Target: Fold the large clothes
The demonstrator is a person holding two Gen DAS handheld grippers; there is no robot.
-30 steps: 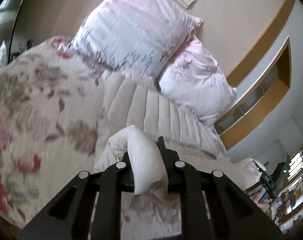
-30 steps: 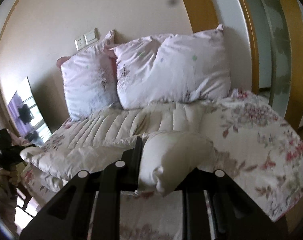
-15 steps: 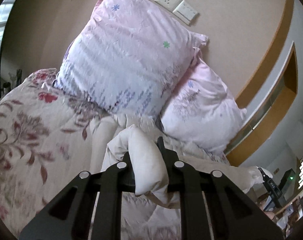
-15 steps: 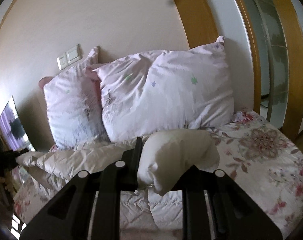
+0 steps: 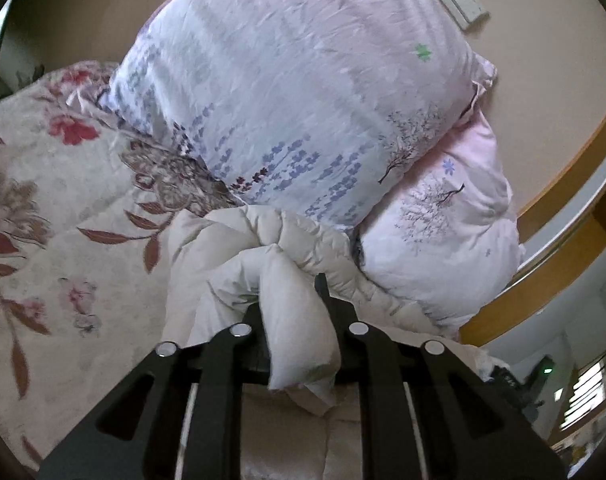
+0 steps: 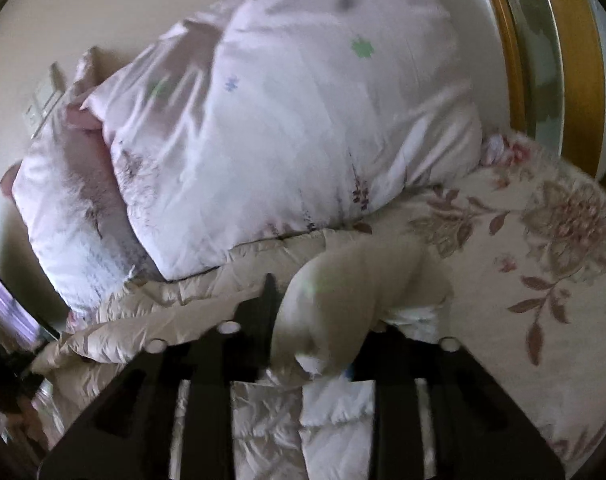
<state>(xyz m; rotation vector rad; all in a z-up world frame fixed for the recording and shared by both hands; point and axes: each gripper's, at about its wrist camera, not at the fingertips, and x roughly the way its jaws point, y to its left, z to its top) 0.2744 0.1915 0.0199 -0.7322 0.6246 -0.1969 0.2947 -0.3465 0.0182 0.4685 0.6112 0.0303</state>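
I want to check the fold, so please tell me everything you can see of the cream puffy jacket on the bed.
The puffy jacket is cream-white, quilted in padded channels, with a slightly shiny, crinkled shell. It lies bunched on the floral bedspread, pushed up against the two pink pillows. The left gripper is shut on one puffed fold. The right gripper is opening, with another fold between its fingers.

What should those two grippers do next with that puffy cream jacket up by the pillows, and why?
Probably let go and back away. The folded jacket already lies against the pillows on the floral bedspread. The right gripper is opening around its fold; the left gripper is shut on its corner, so it should likely open too.
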